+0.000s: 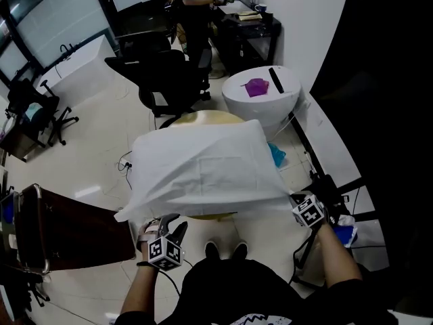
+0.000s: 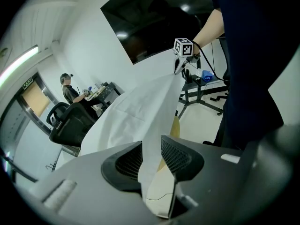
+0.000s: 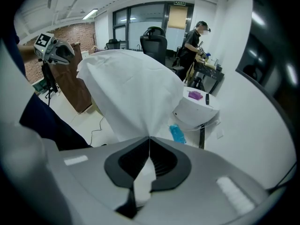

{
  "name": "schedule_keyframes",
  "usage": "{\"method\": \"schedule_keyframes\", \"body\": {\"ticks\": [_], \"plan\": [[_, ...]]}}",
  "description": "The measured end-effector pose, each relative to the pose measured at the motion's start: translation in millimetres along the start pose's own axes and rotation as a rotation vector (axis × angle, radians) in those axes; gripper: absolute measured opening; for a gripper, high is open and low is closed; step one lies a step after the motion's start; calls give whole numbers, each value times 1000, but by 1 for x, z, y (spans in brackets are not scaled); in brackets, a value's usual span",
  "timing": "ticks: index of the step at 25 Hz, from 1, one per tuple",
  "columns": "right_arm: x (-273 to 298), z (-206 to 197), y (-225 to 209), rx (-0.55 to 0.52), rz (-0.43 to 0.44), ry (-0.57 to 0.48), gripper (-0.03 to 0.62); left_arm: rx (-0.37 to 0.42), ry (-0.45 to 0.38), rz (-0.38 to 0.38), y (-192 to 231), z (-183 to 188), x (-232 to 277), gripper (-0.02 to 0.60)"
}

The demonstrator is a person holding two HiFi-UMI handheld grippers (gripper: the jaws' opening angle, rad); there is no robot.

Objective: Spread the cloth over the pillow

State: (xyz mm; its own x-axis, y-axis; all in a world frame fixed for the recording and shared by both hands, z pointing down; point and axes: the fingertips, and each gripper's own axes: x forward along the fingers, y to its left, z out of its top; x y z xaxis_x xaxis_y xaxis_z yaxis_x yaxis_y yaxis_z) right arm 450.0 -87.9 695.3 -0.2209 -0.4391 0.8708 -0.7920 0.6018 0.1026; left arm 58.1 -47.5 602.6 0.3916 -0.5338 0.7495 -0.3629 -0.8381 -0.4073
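A white cloth (image 1: 203,164) hangs stretched between both grippers over a round yellow pillow (image 1: 203,118), whose edge shows past the cloth's far and near sides. My left gripper (image 1: 169,221) is at the cloth's near left edge; in the left gripper view its pads (image 2: 151,149) hold a fold of cloth (image 2: 140,107) between them. My right gripper (image 1: 292,198) is at the near right corner. Its jaws (image 3: 149,144) are shut tight on the cloth (image 3: 131,88), which fans out from the pinch. Most of the pillow is hidden beneath the cloth.
A white round table (image 1: 270,103) with a purple thing and a black bar stands behind the pillow. Black office chairs (image 1: 169,80) are at the back left, where a person (image 1: 193,5) stands at a desk. A brown board (image 1: 67,232) lies at my left, a blue thing (image 1: 276,154) on the floor.
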Motion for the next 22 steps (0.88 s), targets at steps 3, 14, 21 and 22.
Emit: {"method": "schedule_keyframes", "body": {"ticks": [3,14,21,22], "plan": [[-12,-1,-19,-10,-41,-2,11,-4,8,2,-1,-2,0,117],[10,-20,-24,43,-9,46,11,-22,36,5,-2,-12,3,117],[15,-16,-24,70,-10,22,12,-38,44,18,-1,-14,-1,117],[14,-15,-26,91,-10,8,15,-41,43,22,0,-13,-1,117]]}}
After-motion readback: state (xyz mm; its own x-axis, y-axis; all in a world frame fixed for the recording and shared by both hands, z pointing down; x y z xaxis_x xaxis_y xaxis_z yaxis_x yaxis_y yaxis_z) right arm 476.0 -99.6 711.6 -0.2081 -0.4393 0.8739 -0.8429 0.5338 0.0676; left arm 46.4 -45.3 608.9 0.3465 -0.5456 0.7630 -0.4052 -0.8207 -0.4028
